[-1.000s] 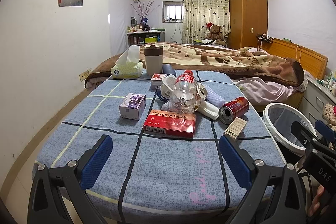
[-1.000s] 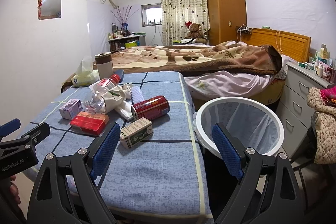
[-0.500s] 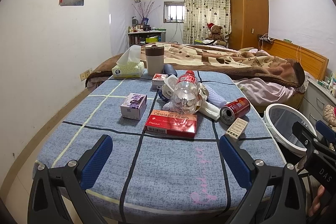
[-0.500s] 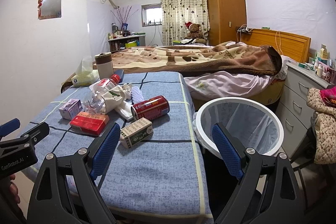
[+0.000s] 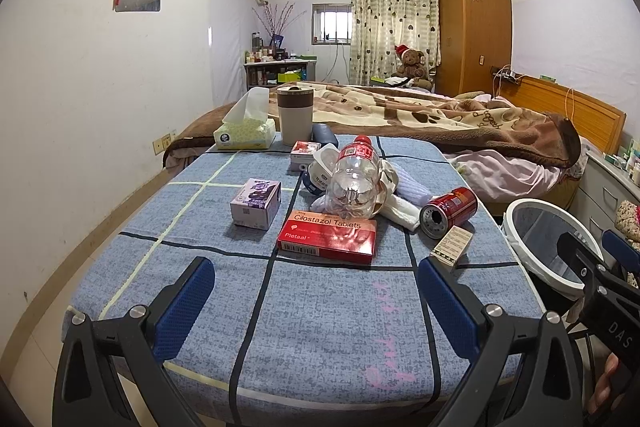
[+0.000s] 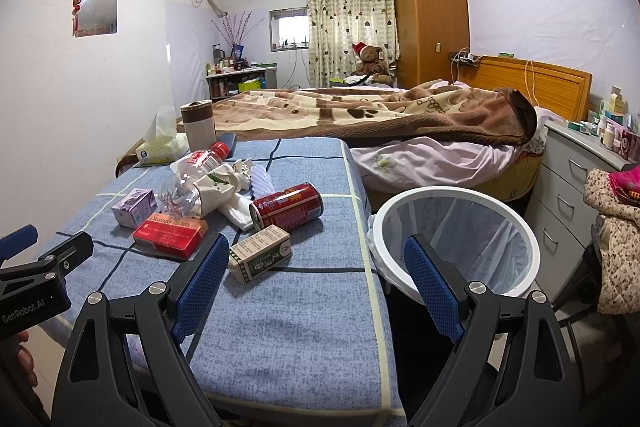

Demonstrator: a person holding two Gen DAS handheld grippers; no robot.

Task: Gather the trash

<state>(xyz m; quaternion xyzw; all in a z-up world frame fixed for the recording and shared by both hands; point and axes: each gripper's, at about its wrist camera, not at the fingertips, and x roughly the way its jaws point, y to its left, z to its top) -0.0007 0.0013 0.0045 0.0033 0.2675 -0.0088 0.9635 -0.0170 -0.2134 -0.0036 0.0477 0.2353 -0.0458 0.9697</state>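
1. Litter lies scattered over the blue tabletop (image 5: 328,311) in the left wrist view, with nothing collected yet as far as I can judge. The left hand-held gripper (image 5: 316,291) hovers at the near edge with its blue pads wide apart and nothing between them. Nearest it is a red pill box (image 5: 329,237) printed "Cilostazol Tablets" and "Pletaal". It looks light and stiff, so pinching across its narrow sides should work. Behind it, touching, lies a clear plastic bottle (image 5: 354,183) with a red cap and label. It is probably empty, slick and easily crushed, so the neck is the safer place to take hold. A purple carton (image 5: 256,203) stands apart to the left. The tissue box (image 5: 245,135) and the cup (image 5: 295,115) at the far edge may not be trash at all.

2. In the right wrist view the right hand-held gripper (image 6: 316,279) also stands spread and empty. It is just short of a small green-and-white box (image 6: 260,254), whose print is too small to read. A red soda can (image 6: 287,207) lies on its side just behind that box. It is rigid but round, so it may roll, and a grip across its middle seems best. Crumpled white paper (image 6: 236,203) is soft. The white bin (image 6: 454,193), lined with a clear bag, stands beside the tabletop's right edge. The other gripper's body reads "GenRobot.AI".
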